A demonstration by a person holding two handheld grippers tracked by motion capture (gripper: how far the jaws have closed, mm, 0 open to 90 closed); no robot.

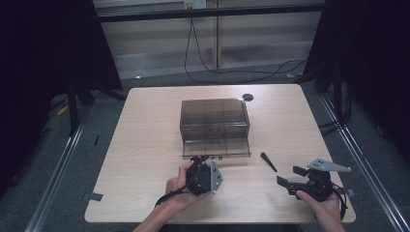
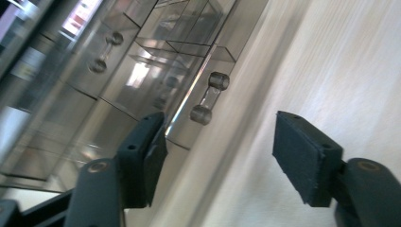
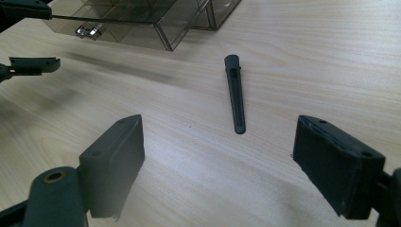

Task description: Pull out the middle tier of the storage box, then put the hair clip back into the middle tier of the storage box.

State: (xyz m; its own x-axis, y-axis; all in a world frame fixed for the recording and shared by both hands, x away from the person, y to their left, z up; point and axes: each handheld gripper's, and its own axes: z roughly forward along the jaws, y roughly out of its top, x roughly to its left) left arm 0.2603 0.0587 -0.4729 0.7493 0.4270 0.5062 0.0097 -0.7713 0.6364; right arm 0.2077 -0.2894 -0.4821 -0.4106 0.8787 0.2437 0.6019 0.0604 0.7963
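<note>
High view: drawer (image 1: pixel 216 148) stands pulled out — our left tongs (image 1: pixel 199 159) gape beside its handle; right tongs (image 1: pixel 288 175) open, clip (image 1: pixel 268 162) not yet stowed.

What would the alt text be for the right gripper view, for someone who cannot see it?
A slim black hair clip lies on a light wooden table, ahead of the right gripper, whose two black jaws stand wide apart with nothing between them. Behind, a smoky clear plastic drawer box has one drawer pulled out, with the left gripper near its handle.
</note>
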